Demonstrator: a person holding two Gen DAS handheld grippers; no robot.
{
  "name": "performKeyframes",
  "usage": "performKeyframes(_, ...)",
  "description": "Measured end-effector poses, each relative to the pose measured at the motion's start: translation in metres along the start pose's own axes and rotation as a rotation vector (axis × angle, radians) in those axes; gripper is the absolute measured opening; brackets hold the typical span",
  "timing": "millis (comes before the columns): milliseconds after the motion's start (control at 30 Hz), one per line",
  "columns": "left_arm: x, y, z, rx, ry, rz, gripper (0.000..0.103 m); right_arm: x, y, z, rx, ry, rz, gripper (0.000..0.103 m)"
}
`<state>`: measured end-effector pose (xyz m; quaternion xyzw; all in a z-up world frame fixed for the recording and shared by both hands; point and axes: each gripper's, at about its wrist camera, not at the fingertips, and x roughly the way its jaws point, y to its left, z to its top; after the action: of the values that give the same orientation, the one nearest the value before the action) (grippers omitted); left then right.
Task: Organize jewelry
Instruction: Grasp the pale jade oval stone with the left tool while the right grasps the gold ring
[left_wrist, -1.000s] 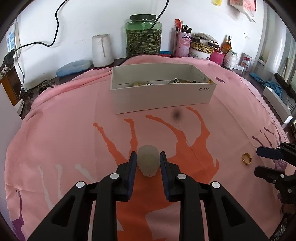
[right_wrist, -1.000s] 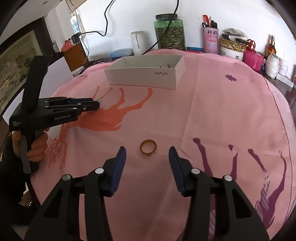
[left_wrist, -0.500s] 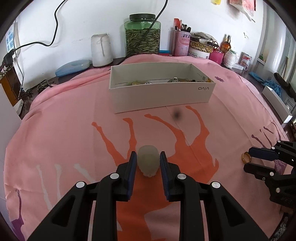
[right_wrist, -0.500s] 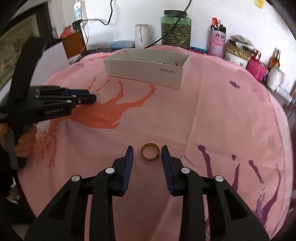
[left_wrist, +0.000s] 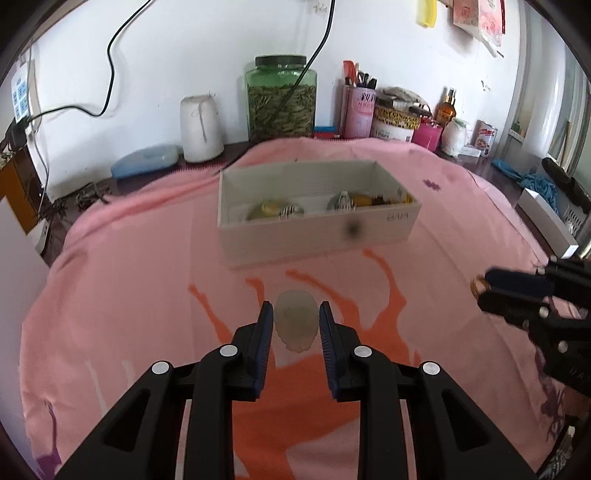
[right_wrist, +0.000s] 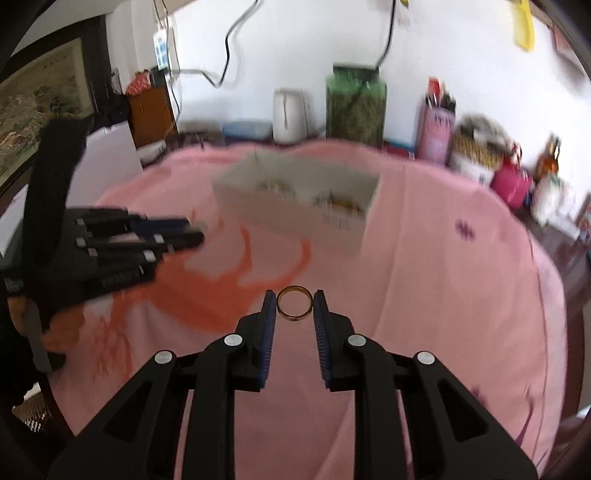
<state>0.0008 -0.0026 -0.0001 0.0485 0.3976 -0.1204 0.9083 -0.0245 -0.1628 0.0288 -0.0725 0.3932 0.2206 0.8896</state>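
My left gripper (left_wrist: 295, 307) is shut on a pale, translucent carved stone (left_wrist: 296, 326), held just above the pink cloth (left_wrist: 129, 295). My right gripper (right_wrist: 294, 295) has a gold ring (right_wrist: 294, 317) upright between its pads. Its jaws are closing on the ring, which is lifted off the cloth. In the left wrist view the right gripper (left_wrist: 480, 291) comes in from the right with the ring (left_wrist: 475, 285) at its tips. The left gripper (right_wrist: 192, 232) shows at the left of the right wrist view. A white open box (left_wrist: 295, 247) holding several jewelry pieces lies beyond both grippers.
Along the wall behind the box stand a green glass jar (left_wrist: 280, 99), a white jug (left_wrist: 201, 129), a pink pen cup (left_wrist: 358, 110), tins and bottles. A blue flat case (left_wrist: 146, 160) lies at the back left. Cables hang down the wall.
The right gripper's jaws closed around the gold ring and lifted it off the cloth, moving toward the box. The left gripper kept its hold on the pale stone and barely moved.
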Motion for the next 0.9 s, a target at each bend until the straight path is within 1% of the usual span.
performKeyframes(67, 0.000, -0.002, 0.008, 0.007, -0.019, 0.009, 0.025, 0.003, 0.000, 0.012, -0.004, -0.019, -0.001, 0.020)
performKeyframes(133, 0.002, -0.002, 0.012, -0.002, -0.028, 0.003, 0.025, 0.010, -0.002, 0.020, 0.003, -0.028, 0.003, 0.020)
performKeyframes(233, 0.016, -0.002, 0.009, -0.013, -0.005, 0.007, 0.025, 0.027, -0.006, 0.026, 0.034, -0.020, 0.029, 0.020)
performKeyframes(333, 0.029, 0.002, 0.004, -0.011, 0.033, 0.015, 0.025, 0.044, -0.006, 0.018, 0.036, 0.009, 0.029, 0.020)
performKeyframes(400, 0.035, 0.007, 0.003, -0.023, 0.056, 0.001, 0.025, 0.054, -0.008, 0.011, 0.032, 0.042, 0.024, 0.020)
performKeyframes(533, 0.039, 0.012, 0.002, -0.039, 0.073, -0.023, 0.025, 0.069, -0.014, 0.004, 0.044, 0.092, 0.019, 0.020)
performKeyframes(600, 0.043, 0.013, 0.001, -0.044, 0.088, -0.031, 0.025, 0.072, -0.016, 0.002, 0.047, 0.101, 0.020, 0.020)
performKeyframes(700, 0.043, 0.012, 0.001, -0.041, 0.087, -0.029, 0.026, 0.076, -0.017, 0.001, 0.056, 0.118, 0.028, 0.020)
performKeyframes(900, 0.044, 0.012, 0.001, -0.042, 0.091, -0.028, 0.026, 0.077, -0.017, 0.002, 0.056, 0.121, 0.029, 0.021)
